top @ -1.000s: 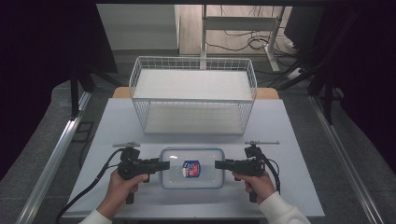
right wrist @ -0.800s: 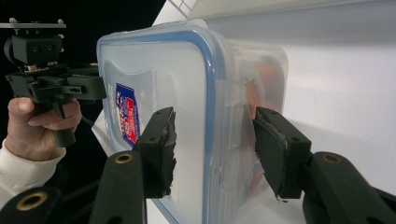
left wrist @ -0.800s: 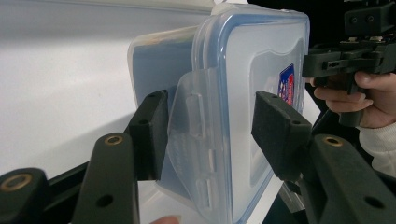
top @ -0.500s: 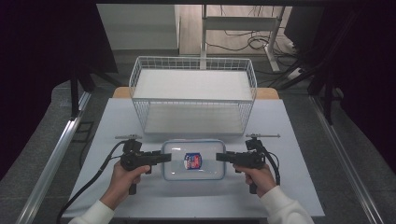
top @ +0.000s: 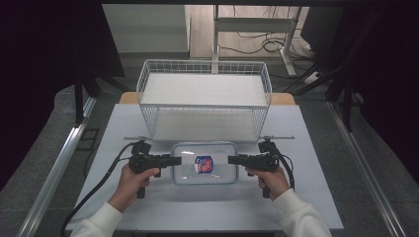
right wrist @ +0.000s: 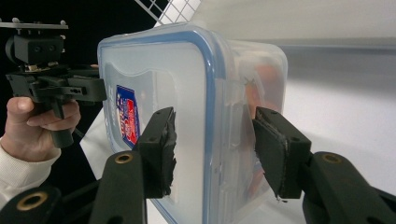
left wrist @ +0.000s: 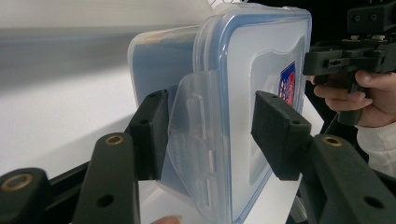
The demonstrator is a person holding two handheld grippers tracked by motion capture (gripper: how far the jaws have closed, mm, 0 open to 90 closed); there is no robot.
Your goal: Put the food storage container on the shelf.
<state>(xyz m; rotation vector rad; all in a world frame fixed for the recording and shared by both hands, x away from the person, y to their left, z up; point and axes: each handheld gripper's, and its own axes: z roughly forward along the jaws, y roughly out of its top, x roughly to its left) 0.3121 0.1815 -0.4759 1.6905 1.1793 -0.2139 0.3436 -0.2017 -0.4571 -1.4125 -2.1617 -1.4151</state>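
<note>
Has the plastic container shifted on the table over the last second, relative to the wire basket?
Yes. The plastic container has moved away from the person, closing most of the gap to the wire basket, which stayed put.

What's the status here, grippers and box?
Left gripper and right gripper open, jaws straddling opposite ends of the lidded box. Box between both, lid on. Wire basket just beyond; nothing blocking.

This looks like a lab or recording booth rather than a home. A white bench (top: 148, 207) stands on grey carpet between black curtains (top: 44, 74), with metal rails (top: 54, 168) along its sides and loose cables (top: 257, 47) on the floor beyond its far edge.
</note>
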